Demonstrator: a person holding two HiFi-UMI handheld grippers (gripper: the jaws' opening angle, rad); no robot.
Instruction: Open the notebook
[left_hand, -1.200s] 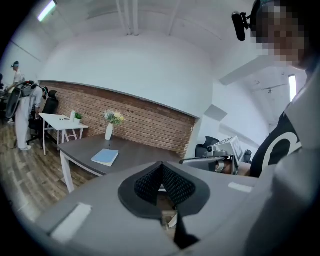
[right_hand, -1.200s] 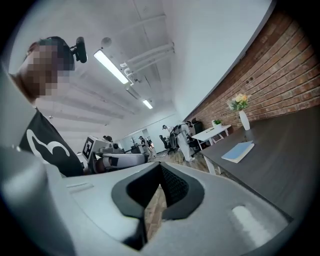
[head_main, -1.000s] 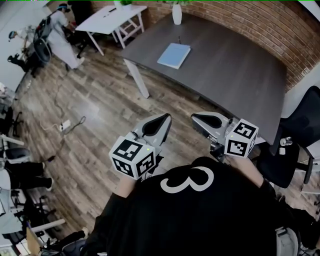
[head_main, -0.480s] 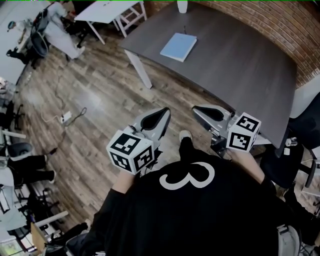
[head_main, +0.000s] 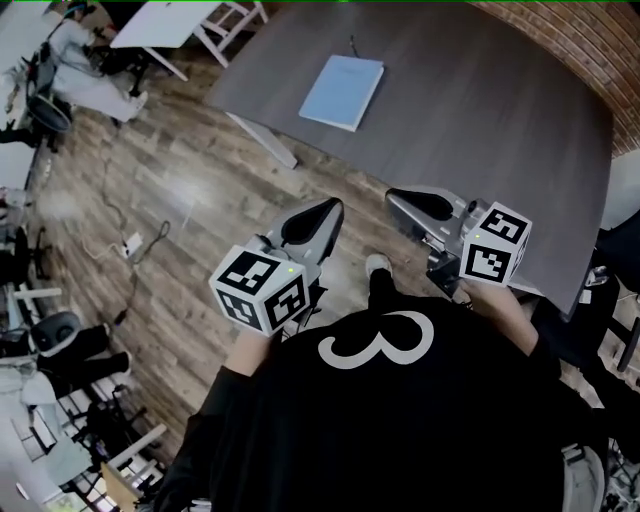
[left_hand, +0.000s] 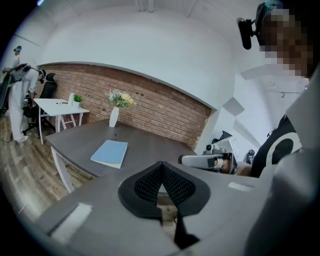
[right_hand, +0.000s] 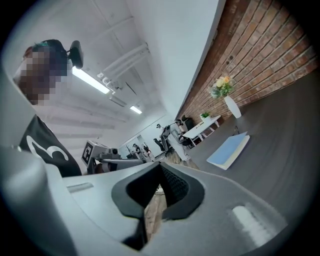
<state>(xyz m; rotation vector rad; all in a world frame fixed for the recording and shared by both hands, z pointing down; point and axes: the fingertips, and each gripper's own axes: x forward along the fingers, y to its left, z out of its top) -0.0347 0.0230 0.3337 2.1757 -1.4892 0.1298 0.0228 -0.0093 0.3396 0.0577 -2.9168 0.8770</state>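
Ahead, notebook (head_main: 342, 91) (blue, unopened) lies beyond tongs (head_main: 333, 207) (head_main: 393, 198).

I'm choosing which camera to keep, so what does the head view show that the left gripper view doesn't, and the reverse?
Only the head view: a white power strip and its cable on the wood floor. Only the left gripper view: a white vase of flowers at the table's far end. Both: the closed blue notebook lying on the dark table.
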